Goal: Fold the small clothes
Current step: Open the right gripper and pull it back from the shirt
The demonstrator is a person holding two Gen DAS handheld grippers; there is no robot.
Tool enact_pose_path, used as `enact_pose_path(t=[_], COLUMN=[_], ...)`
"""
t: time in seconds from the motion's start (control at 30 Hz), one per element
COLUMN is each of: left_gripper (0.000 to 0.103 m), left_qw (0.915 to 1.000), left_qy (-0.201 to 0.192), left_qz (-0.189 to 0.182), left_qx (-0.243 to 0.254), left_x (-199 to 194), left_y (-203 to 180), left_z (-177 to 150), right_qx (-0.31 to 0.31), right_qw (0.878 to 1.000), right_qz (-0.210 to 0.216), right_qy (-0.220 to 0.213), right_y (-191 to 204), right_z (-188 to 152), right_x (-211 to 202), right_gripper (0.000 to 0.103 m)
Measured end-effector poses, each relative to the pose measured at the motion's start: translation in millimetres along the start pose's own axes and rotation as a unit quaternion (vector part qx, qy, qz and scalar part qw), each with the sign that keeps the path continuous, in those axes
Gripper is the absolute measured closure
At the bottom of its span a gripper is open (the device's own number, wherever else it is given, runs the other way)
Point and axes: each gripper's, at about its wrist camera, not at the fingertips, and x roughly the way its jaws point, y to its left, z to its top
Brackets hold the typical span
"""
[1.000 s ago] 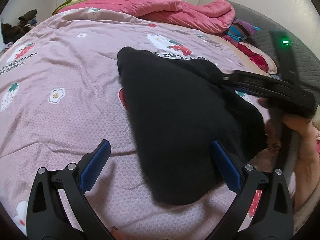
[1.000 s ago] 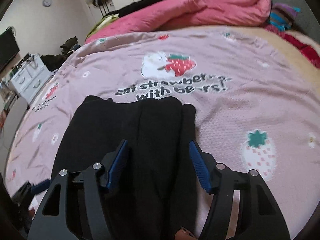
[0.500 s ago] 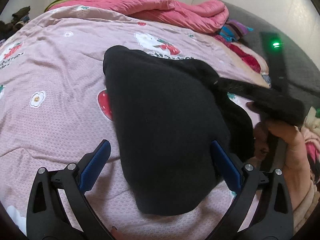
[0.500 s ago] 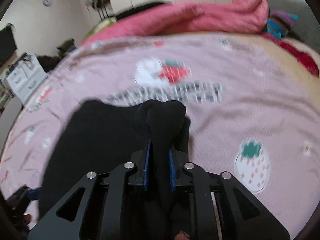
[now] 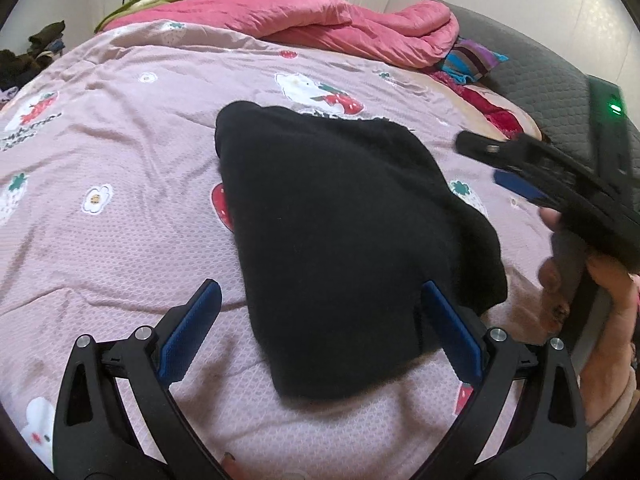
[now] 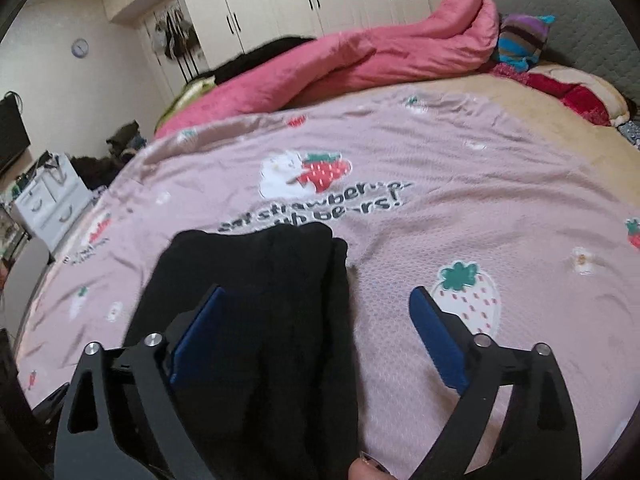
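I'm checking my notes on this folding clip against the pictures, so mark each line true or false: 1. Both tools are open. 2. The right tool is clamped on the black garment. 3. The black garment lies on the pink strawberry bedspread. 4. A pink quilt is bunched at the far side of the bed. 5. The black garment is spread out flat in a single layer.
1. True: the left tool and the right tool both have their fingers wide apart.
2. False: it is open and grips nothing.
3. True: the black garment rests on the bedspread.
4. True: the pink quilt is heaped there.
5. False: the right wrist view shows folded layers along its edge.
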Motion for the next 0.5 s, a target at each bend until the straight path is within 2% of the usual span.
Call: enact_pose_path(t=[0.27, 0.5], left_gripper=[0.009, 0.009], left_qw=[0.9997, 0.9987], left_qy=[-0.025, -0.050], left_qz=[0.003, 0.006], left_qx=[0.002, 0.003], left_x=[-32, -61], left_y=[-2, 6], left_z=[-7, -22], right_qx=[-0.006, -0.042], right_qw=[0.997, 0.993], right_qz=[0.026, 0.025], right_qy=[-0.078, -0.111], right_y=[14, 36], right_z=[-12, -46], right_x=[-67, -108], right_gripper=[0.005, 0.004])
